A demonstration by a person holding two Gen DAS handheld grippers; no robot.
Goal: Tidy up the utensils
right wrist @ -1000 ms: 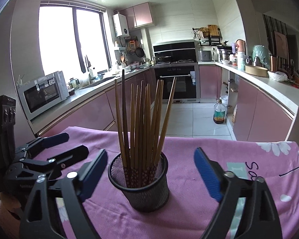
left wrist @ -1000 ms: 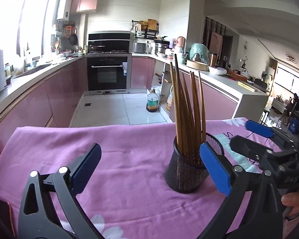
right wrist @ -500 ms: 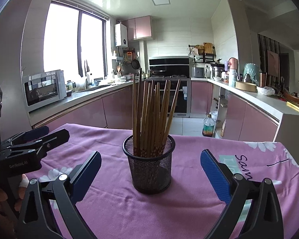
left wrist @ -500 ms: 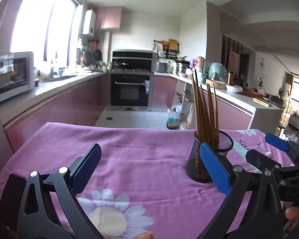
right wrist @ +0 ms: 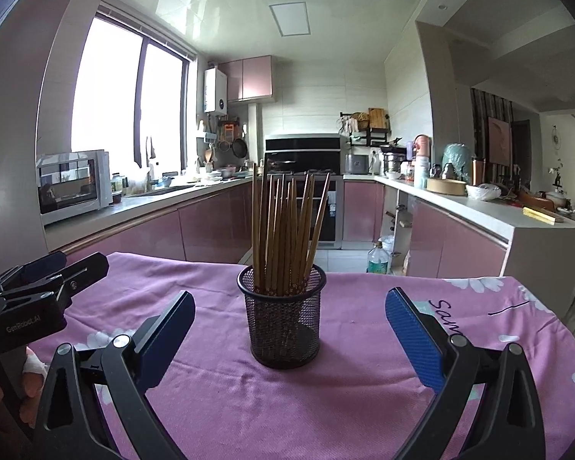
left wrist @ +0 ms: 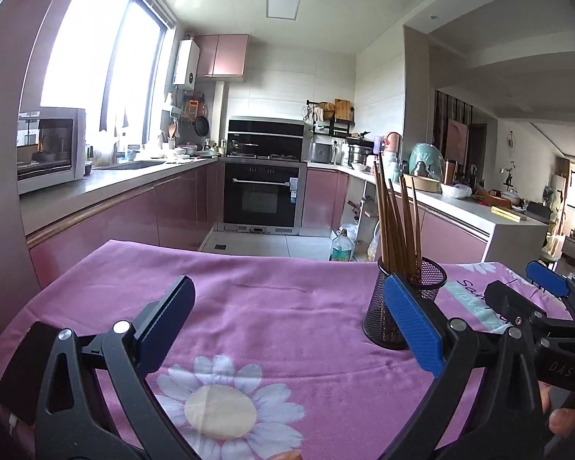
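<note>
**Chopsticks standing in the mesh cup, both grippers empty**

A black wire-mesh cup [right wrist: 283, 322] is standing upright on the pink floral tablecloth [right wrist: 326, 402], and a bundle of brown wooden chopsticks [right wrist: 287, 230] is sitting inside it, tips fanning slightly outward above the rim.

The right gripper [right wrist: 289, 331] is hovering just in front of the cup with its jaws spread wide — the cup is lying between the two blue pads [right wrist: 414, 341], but neither pad is touching it.

The left gripper [left wrist: 287, 329] is hanging over bare cloth, its jaws also gaping wide and holding nothing. In the left wrist view the cup [left wrist: 395, 306] is showing partly behind the right-hand pad, off to that side rather than between the fingers.

Each gripper is appearing at the edge of the other's view — side by side, apart.
</note>
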